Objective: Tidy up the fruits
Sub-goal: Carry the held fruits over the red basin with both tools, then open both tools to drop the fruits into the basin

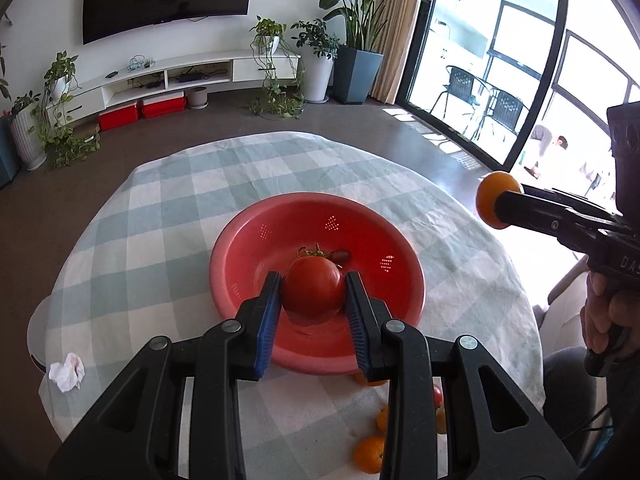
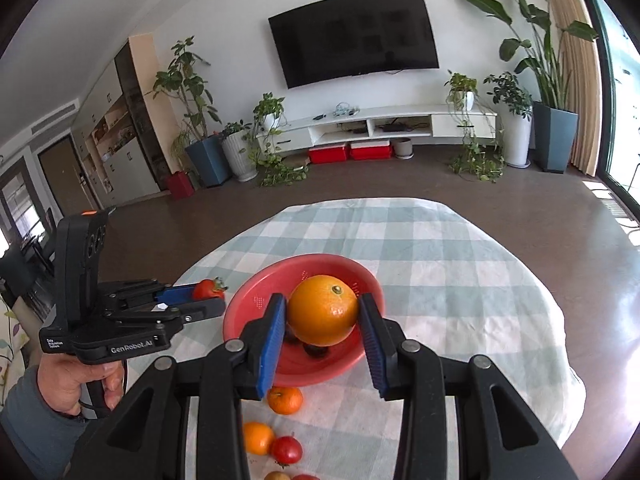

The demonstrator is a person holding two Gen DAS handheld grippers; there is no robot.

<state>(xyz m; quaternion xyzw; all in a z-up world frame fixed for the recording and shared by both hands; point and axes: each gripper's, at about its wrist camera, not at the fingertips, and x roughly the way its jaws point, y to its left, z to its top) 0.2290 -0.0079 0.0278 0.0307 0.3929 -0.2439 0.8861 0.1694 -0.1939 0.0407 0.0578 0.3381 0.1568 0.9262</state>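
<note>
My left gripper (image 1: pixel 313 294) is shut on a red tomato (image 1: pixel 314 289) and holds it over the near part of the red colander bowl (image 1: pixel 256 240). It also shows in the right wrist view (image 2: pixel 208 294), left of the bowl (image 2: pixel 248 308). My right gripper (image 2: pixel 323 314) is shut on an orange (image 2: pixel 323 309) above the bowl; in the left wrist view the orange (image 1: pixel 490 196) is off to the right of the table. A small dark fruit (image 1: pixel 340 256) lies in the bowl. Loose oranges (image 2: pixel 285 400) and tomatoes (image 2: pixel 287 450) lie on the cloth in front of the bowl.
The round table has a green-and-white checked cloth (image 1: pixel 160 208). A crumpled white tissue (image 1: pixel 67 372) lies near its left edge. A TV stand, plant pots and red boxes stand by the far wall; a glass door is to the right.
</note>
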